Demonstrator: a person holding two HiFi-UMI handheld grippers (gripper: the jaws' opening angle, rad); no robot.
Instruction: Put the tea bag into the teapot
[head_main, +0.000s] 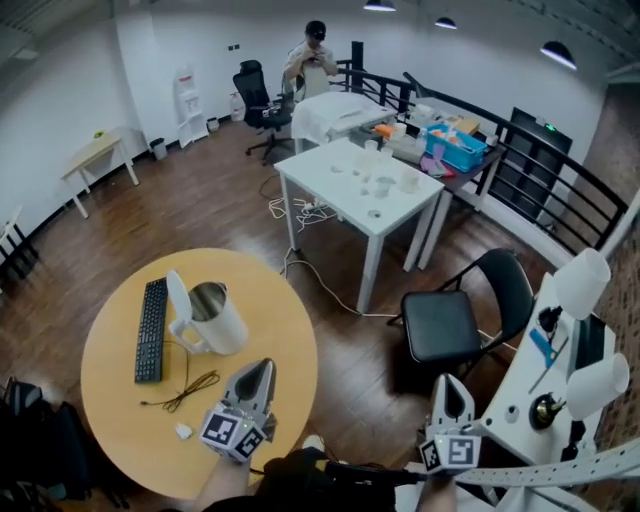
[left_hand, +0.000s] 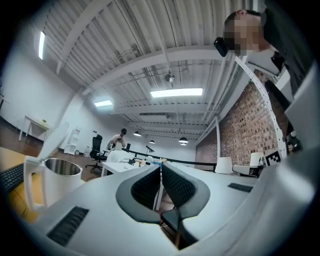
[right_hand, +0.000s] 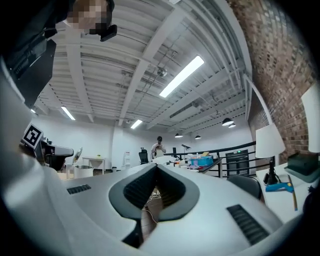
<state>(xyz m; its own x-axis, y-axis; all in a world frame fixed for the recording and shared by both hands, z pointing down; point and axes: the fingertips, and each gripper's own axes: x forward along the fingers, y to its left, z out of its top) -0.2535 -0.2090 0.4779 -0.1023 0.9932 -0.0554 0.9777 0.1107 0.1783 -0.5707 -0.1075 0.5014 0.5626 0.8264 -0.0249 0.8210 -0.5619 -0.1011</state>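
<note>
Tea bag (head_main: 183, 431), small and white, lies at lower left of the head view on the round desk (head_main: 110, 400), below the open teapot (head_main: 212, 318). It looks light and limp; pinch its middle gently. Left claw (head_main: 263, 368) and right claw (head_main: 449, 383) are both clenched, empty.

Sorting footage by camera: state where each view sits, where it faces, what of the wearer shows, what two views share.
Head view: on the head, steeply down at the round table, teapot, left gripper, right gripper; a forearm at bottom.
Left gripper view: on that gripper, along its shut jaws, tilted upward; wearer's torso top right.
Right gripper view: likewise, along shut jaws; wearer top left.
Shared: teapot, in head and left gripper views.
</note>
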